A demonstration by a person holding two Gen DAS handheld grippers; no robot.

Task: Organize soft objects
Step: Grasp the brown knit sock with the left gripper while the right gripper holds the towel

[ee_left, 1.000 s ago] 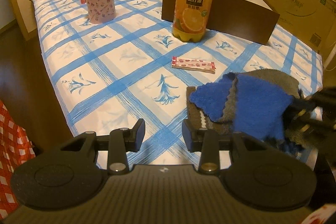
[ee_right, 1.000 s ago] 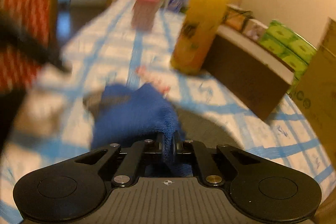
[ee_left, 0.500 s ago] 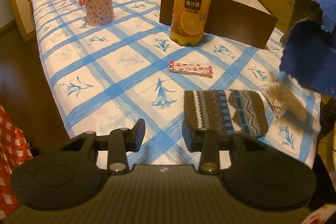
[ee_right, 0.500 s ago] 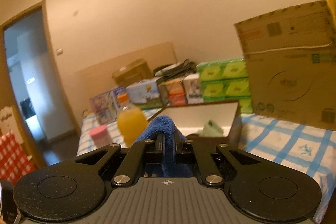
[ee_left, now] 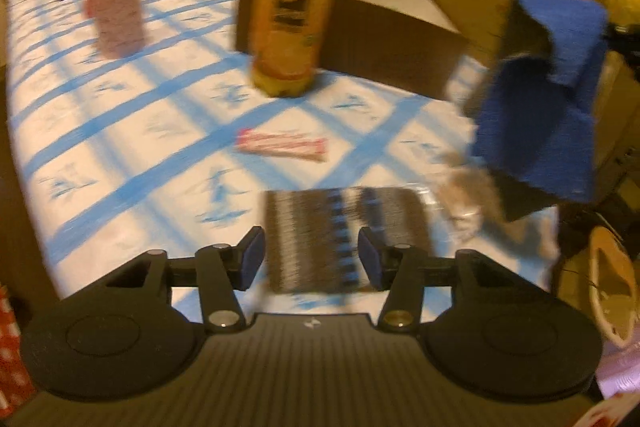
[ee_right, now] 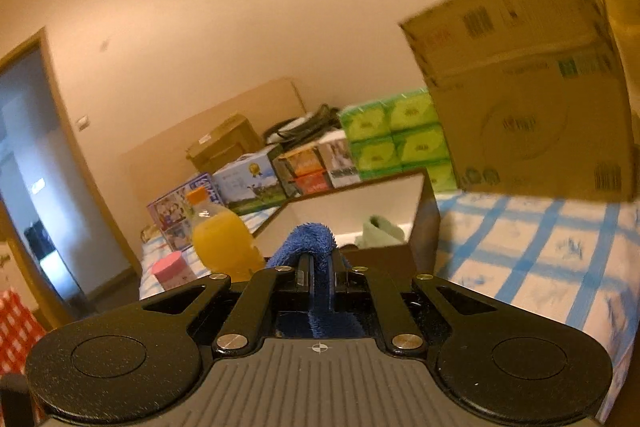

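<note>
A brown, grey and blue striped knitted piece (ee_left: 344, 227) lies flat on the blue-checked tablecloth, just ahead of my left gripper (ee_left: 311, 259). Its jaws are opening, with the near end of the knit showing in the gap and neither pad on it. In the air at the right hangs a blue and grey towel (ee_left: 544, 99). My right gripper (ee_right: 319, 269) is shut on that blue towel (ee_right: 310, 243), held high and pointing toward a dark open box (ee_right: 420, 223) with a pale green cloth (ee_right: 380, 227) inside.
An orange juice bottle (ee_left: 296, 11), a pink lidded cup (ee_left: 114, 11) and a pink snack packet (ee_left: 280, 147) stand on the cloth. A clear bag of cotton swabs (ee_left: 464, 195) lies right of the knit. Cardboard boxes (ee_right: 520, 99) and green tissue packs (ee_right: 396, 139) line the back.
My left gripper's jaws spread wider and it shifted right, over the knitted piece. The right gripper lifted the blue towel off the knit and up into the air toward the dark box.
</note>
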